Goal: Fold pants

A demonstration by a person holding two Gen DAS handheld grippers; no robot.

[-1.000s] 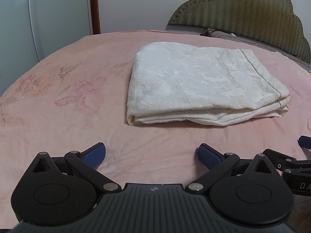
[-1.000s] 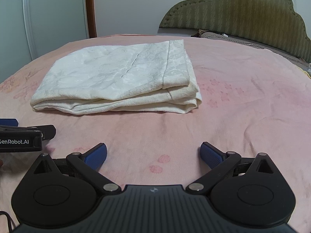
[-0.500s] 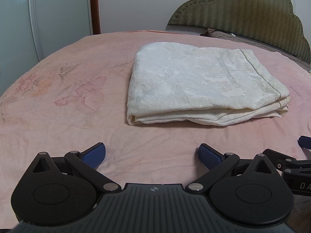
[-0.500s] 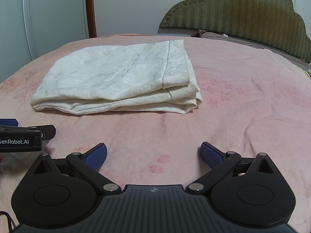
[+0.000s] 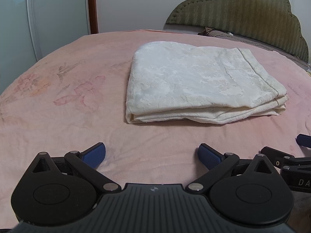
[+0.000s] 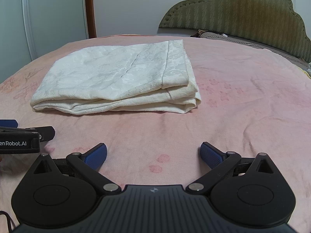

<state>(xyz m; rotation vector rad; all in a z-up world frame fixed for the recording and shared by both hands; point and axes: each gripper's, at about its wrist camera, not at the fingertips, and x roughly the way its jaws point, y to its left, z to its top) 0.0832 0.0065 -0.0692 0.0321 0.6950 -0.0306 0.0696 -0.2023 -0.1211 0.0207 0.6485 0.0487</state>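
The cream-white pants (image 5: 196, 81) lie folded in a flat rectangular stack on the pink bed; they also show in the right wrist view (image 6: 120, 79). My left gripper (image 5: 151, 155) is open and empty, low over the blanket, a short way in front of the stack's near edge. My right gripper (image 6: 153, 154) is open and empty, also in front of the stack, to the right of the left one. Neither gripper touches the pants.
The pink floral blanket (image 5: 58, 101) covers the bed. A green padded headboard (image 5: 243, 13) and a pillow (image 6: 223, 36) stand at the far right. A white wardrobe (image 6: 48, 15) is at the far left.
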